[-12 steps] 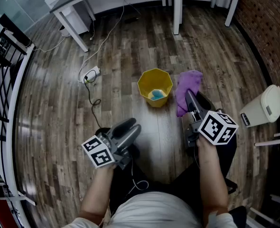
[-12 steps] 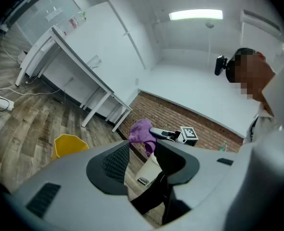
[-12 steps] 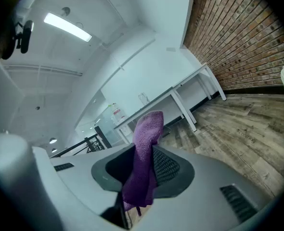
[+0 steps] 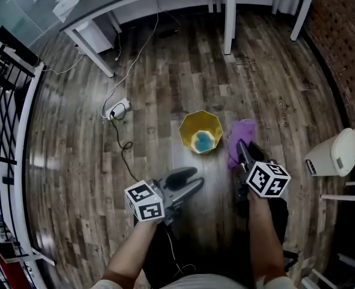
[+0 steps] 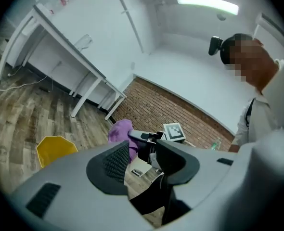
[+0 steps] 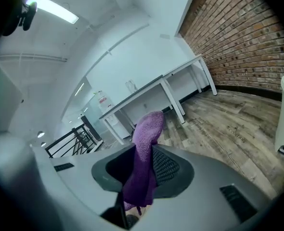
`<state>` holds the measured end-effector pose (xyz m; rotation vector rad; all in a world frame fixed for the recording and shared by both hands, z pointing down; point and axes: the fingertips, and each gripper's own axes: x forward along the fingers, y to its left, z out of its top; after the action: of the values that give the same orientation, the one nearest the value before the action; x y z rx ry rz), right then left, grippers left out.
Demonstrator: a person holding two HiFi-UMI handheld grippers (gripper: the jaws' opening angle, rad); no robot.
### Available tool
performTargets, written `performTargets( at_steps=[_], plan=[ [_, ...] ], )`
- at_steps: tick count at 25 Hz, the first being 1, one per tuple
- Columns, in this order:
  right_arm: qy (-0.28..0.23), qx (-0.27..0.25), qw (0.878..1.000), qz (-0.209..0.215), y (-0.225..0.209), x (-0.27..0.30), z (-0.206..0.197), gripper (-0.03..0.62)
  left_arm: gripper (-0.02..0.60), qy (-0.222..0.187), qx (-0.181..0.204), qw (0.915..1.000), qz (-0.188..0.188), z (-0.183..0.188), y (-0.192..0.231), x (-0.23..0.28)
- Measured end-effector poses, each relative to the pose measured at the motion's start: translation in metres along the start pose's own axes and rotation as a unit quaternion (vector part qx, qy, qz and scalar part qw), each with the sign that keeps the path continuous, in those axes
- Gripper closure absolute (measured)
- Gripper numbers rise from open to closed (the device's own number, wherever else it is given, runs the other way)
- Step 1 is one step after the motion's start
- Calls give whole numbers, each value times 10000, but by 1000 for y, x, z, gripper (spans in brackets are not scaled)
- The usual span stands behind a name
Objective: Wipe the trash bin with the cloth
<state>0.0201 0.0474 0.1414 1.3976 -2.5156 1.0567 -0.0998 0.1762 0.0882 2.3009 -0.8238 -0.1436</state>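
R. hand-held gripper [image 4: 242, 148]: jaws clenched on the purple cloth [image 4: 241, 132], a limp, nubbly fabric bunched up past the tips. L. hand-held gripper [image 4: 188, 182]: jaws spread, nothing betw. them; dark ribbed pads in a smooth grey shell. The trash bin [image 4: 188, 127], small, yellow, faceted plastic w/ an open top, stands upright on the wood-plank floor [image 4: 165, 83], just left of the cloth, w/ no contact visible. A blue item [image 4: 201, 141] lies at its bottom; what it is can't be told. Farther right, well apart, is a white lidded bin [image 4: 337, 152]. Progress (judged): cloth is in hand and near the bin; wiping of rim and walls not yet begun, so approx. the whole job remains.
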Motion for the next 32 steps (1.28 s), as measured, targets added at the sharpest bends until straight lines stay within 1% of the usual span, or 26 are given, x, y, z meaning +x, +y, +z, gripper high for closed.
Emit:
performTargets(
  at_steps=[1, 3, 6, 7, 8, 10, 13, 16, 19, 23, 25, 28, 32],
  plan=[
    [-17, -57, 10000, 21, 0, -1, -1, 488, 407, 49, 110, 9999, 32, -2, -1, -3],
    [-146, -131, 9998, 100, -4, 3, -3, 488, 407, 32, 351, 9991, 253, -10, 8, -12],
    [-307, -301, 9988, 238, -4, 2, -14, 488, 407, 60, 899, 9935, 693, -27, 20, -29],
    [-298, -383, 9985, 257, -2, -4, -19, 488, 407, 62, 1010, 9914, 831, -31, 19, -35],
    [-262, -458, 9982, 270, 1, -11, -24, 488, 407, 17, 1025, 9901, 963, -33, 17, -42],
    [-170, -521, 9980, 318, 7, -24, -30, 488, 407, -94, 874, 9898, 1121, -38, 10, -54],
    [-194, -628, 9970, 406, 11, -43, -32, 488, 407, -75, 845, 9901, 1116, -48, -5, -61],
    [-270, -573, 9968, 482, 2, -46, -32, 488, 407, 44, 893, 9897, 1118, -60, -2, -53],
    [-242, -545, 9976, 349, -14, -28, -39, 488, 407, 246, 1029, 9884, 1086, -68, 18, -43],
    [-20, -470, 9989, 3, -41, 5, -56, 488, 407, 279, 1005, 9869, 1230, -64, 61, -31],
    [7, -393, 9992, -76, -53, 16, -64, 488, 407, 477, 1123, 9846, 1255, -63, 81, -17],
    [-36, -217, 9996, -149, -79, 29, -74, 488, 407, 887, 1284, 9798, 1252, -73, 109, 13],
    [129, 71, 9996, -227, -117, 52, -100, 488, 407, 1403, 1528, 9691, 1333, -89, 147, 53]
  ],
)
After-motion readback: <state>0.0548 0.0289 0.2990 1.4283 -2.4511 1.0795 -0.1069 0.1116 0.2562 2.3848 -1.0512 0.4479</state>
